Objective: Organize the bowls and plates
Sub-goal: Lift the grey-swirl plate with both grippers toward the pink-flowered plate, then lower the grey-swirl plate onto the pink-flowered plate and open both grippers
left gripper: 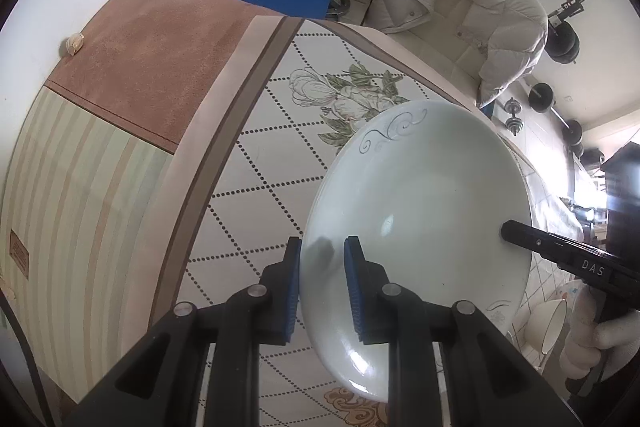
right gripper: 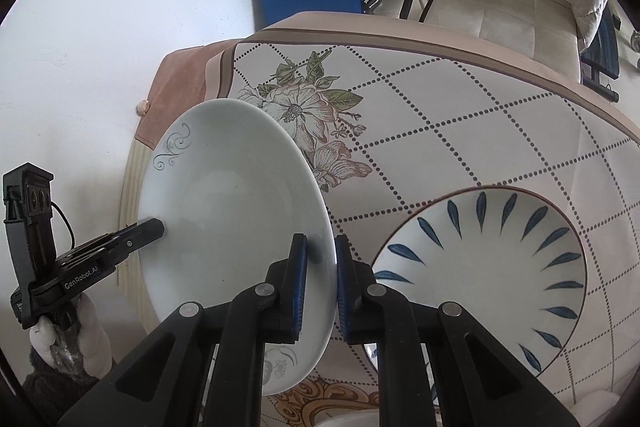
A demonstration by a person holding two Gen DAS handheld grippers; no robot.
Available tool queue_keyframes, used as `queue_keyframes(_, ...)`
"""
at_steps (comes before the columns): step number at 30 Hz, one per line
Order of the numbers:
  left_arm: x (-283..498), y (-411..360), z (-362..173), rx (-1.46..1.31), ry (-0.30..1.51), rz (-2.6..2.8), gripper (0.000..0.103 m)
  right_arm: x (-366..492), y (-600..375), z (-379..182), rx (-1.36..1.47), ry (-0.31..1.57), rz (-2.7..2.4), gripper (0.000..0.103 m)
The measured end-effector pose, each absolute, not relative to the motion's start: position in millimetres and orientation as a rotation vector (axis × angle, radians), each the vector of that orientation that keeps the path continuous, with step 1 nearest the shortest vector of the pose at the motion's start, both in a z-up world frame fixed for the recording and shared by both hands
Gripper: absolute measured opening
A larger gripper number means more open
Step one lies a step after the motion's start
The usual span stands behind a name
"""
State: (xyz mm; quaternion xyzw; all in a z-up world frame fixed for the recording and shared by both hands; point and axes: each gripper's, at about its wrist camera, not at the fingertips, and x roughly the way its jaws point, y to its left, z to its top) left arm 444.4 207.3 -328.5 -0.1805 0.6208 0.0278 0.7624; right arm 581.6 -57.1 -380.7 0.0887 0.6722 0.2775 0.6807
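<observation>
Gripping white plate [left gripper: 420, 195] rim, bowl [left gripper: 550, 327] half-hidden

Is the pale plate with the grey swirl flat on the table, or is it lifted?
Lifted: the pale plate is tilted above the tablecloth, both grippers clamping opposite rim edges.

White capitals reading "DAS" stand on the black body of the right tool [left gripper: 505, 231], seen from the left wrist camera where it reaches in from the right edge. In the right wrist view, white lettering "GenRobot.AI" runs along the black body of the left tool [right gripper: 158, 227]. A small brown label [left gripper: 20, 255] on the striped cloth is too blurred to read.
</observation>
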Motion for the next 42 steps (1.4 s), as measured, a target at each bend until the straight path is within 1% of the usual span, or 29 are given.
queue_keyframes(10,400,118,-312,-0.304,1.374,-0.042,0.018,503,-150,-358,0.280,1.484,0.554,0.015)
queue_keyframes(14,377,78,-317,-0.280,1.402,-0.085,0.019,467,-194,-360,0.297,1.496,0.518,0.015)
queue_keyframes(19,354,36,-333,-0.249,1.445,-0.121,0.019,432,-243,-374,0.315,1.527,0.472,0.015)
queue_keyframes(24,336,11,-356,-0.234,1.499,-0.135,0.019,407,-270,-393,0.309,1.562,0.443,0.015)
queue_keyframes(32,316,-13,-386,-0.189,1.574,-0.123,0.019,385,-286,-421,0.268,1.612,0.423,0.015)
queue_keyframes(42,308,-23,-401,-0.131,1.615,-0.083,0.019,379,-287,-431,0.208,1.632,0.435,0.015)
